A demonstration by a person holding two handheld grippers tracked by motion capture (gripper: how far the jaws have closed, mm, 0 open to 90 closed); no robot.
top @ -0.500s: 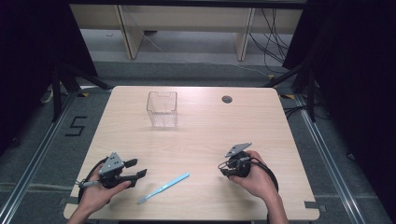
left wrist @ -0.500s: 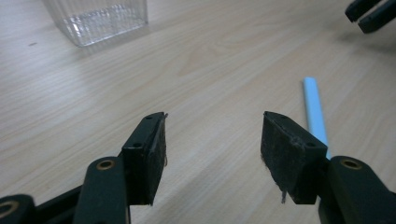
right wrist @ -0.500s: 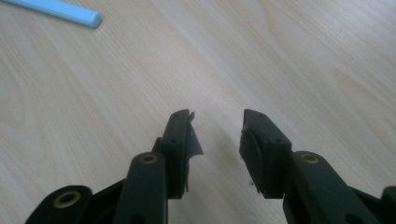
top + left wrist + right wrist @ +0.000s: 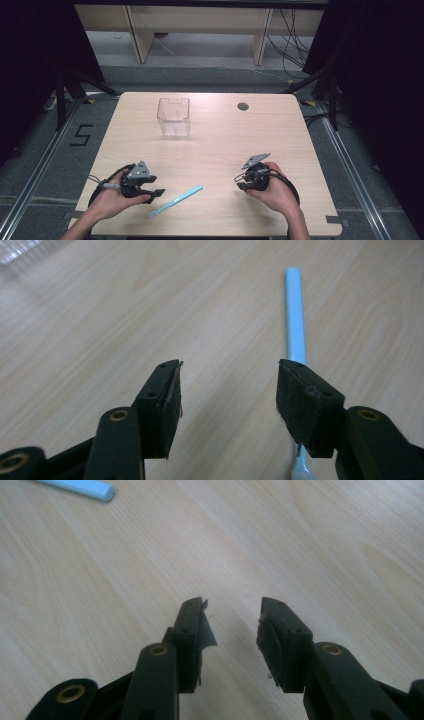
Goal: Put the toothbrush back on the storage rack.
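A light blue toothbrush [image 4: 175, 201] lies flat on the wooden table [image 4: 215, 145] near its front edge, slanting up to the right. My left gripper [image 4: 156, 192] rests just left of it, open, with nothing between the jaws. In the left gripper view the toothbrush [image 4: 296, 335] runs past the right jaw, partly hidden behind it. My right gripper [image 4: 241, 180] sits at the front right, held in a hand, open and empty. The tip of the toothbrush handle [image 4: 80, 487] shows at the top left of the right gripper view. A clear plastic box [image 4: 174, 116] stands at the back left of the table.
A round grommet hole [image 4: 243, 106] sits at the back of the table. Cables trail from both grippers over the front edge. Dark frame legs and floor rails flank the table on both sides.
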